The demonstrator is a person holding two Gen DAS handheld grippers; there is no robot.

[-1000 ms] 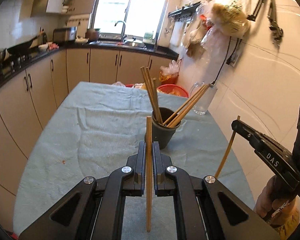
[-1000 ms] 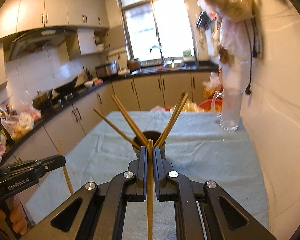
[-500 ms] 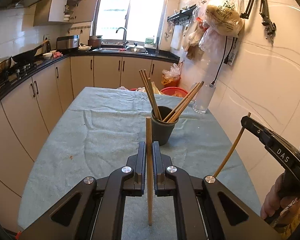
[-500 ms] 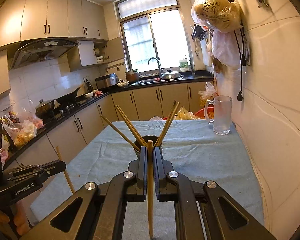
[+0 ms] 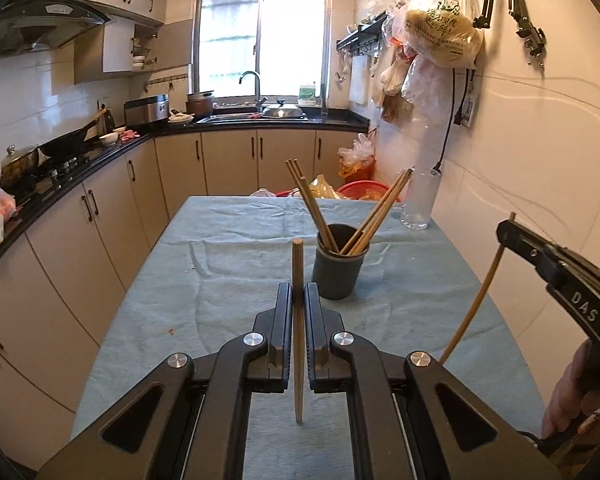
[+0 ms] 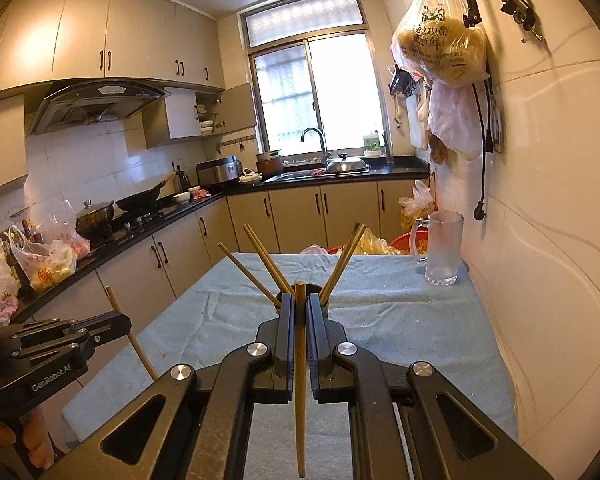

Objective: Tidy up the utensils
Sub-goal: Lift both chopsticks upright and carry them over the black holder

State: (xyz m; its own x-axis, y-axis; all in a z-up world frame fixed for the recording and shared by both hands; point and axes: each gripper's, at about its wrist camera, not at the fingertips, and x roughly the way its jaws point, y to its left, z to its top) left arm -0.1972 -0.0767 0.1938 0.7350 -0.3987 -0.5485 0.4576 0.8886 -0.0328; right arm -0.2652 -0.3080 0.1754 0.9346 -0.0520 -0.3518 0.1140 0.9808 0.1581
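A dark cup [image 5: 336, 276] stands mid-table on the blue-grey cloth [image 5: 240, 280], with several wooden chopsticks [image 5: 312, 204] fanned out of it. My left gripper [image 5: 298, 292] is shut on one upright chopstick [image 5: 298, 256], a short way in front of the cup. At the right edge of the left wrist view, my right gripper [image 5: 505, 229] pinches another chopstick [image 5: 476, 300]. In the right wrist view that gripper [image 6: 300, 300] is shut on its chopstick [image 6: 300, 400], and its jaws hide most of the cup [image 6: 325, 309]. The left gripper [image 6: 120, 322] shows low at the left with its chopstick [image 6: 134, 344].
A frosted glass mug [image 6: 442, 248] stands at the table's far right corner by the tiled wall. Plastic bags [image 6: 444, 48] hang from wall hooks above it. Cabinets and a black counter [image 5: 72, 168] run along the left. A red basin [image 5: 364, 190] sits beyond the table's far edge.
Both grippers have drawn back from the cup and risen slightly, each still clamping its chopstick. The cup now looks smaller and farther off.
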